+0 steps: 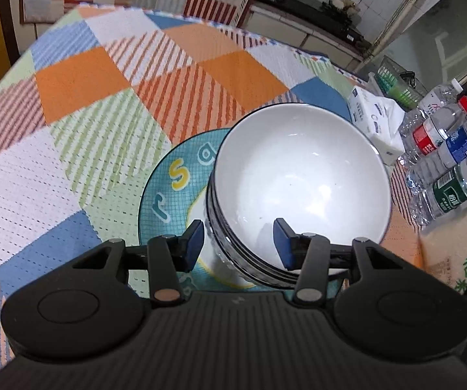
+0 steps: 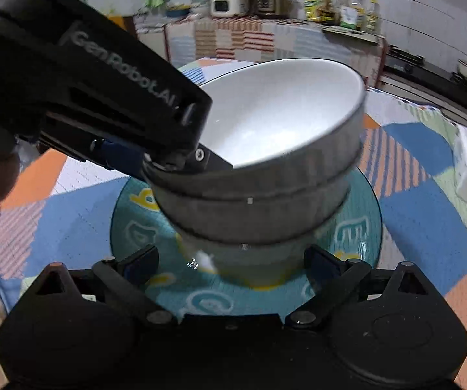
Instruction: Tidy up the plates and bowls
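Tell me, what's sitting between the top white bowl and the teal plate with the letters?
Two more bowls, nested under the top bowl, stand on the teal plate. The right wrist view shows their stacked grey rims best.

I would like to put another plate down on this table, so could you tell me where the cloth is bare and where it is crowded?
The checked tablecloth lies bare left of and beyond the teal plate, out to the far edge. The right side is crowded: a tissue pack, water bottles and a bag border the stacked bowls. The left gripper straddles the top bowl's rim.
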A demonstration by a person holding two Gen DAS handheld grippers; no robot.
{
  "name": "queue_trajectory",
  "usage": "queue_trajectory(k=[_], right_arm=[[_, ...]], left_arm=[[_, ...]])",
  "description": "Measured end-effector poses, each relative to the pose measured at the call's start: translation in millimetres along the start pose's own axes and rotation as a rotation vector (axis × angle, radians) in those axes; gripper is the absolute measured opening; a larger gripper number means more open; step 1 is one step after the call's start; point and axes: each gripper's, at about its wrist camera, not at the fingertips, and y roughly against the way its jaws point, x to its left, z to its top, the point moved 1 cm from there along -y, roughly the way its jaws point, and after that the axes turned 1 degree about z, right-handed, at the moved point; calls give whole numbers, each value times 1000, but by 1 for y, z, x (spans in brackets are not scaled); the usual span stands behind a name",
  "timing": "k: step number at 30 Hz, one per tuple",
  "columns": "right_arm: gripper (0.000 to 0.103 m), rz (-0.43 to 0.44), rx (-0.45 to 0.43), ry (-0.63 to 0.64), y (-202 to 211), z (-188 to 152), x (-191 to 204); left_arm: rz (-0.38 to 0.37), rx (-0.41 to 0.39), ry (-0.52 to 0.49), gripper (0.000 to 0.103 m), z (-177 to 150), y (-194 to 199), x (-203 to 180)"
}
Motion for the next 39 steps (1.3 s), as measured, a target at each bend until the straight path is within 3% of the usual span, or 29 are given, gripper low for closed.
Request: queue_trajectory(k=[4, 10, 18, 24, 31, 39], right_arm=[[98, -18, -29, -62, 16, -10, 3], [98, -86, -52, -18, 46, -18, 14], [99, -166, -104, -64, 93, -20, 14], [99, -175, -162, -122, 128, -14, 8], [99, -220, -209, -94, 162, -6, 18], [99, -210, -197, -188, 194, 2, 24]], left_arm=[[39, -48, -47, 46, -5, 17, -11], [76, -101, -121, 47, -12, 54, -27], [101, -101, -180, 49, -26, 98, -33], [115, -109, -187, 50, -37, 126, -31], [126, -145, -221, 58, -41, 156, -38], [130, -181, -247, 63, -49, 187, -41]])
